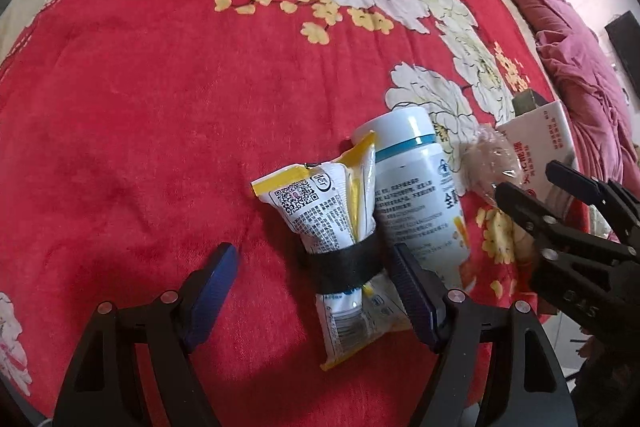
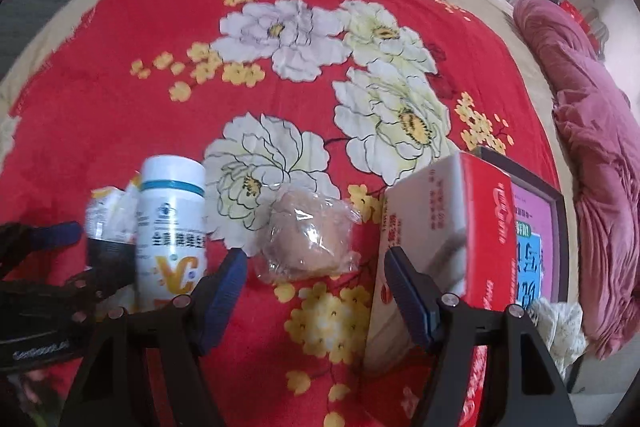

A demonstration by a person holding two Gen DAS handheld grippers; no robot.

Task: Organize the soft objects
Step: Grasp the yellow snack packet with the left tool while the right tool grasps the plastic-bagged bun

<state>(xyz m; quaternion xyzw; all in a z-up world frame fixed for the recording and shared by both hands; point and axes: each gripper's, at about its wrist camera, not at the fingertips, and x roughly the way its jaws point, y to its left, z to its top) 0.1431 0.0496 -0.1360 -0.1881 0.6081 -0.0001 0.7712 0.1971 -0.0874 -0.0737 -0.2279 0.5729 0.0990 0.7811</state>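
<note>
Left claw (image 1: 310, 281) — jaws apart, pads clear of the sachet bundle (image 1: 334, 227) lying between them; bundle white and yellow, bound by a black band (image 1: 344, 261). Right claw (image 2: 316, 289) — jaws apart, gripping nothing; the beige soft lump in clear wrap (image 2: 308, 241) lies just beyond its fingertips. White bottle (image 2: 170, 223), blue-ringed cap, between bundle and lump, touching the bundle. Red-and-white carton (image 2: 448, 227) beside the right finger. All on the red floral bedspread (image 1: 160, 87); pink quilt (image 2: 592, 131) at the far edge.
</note>
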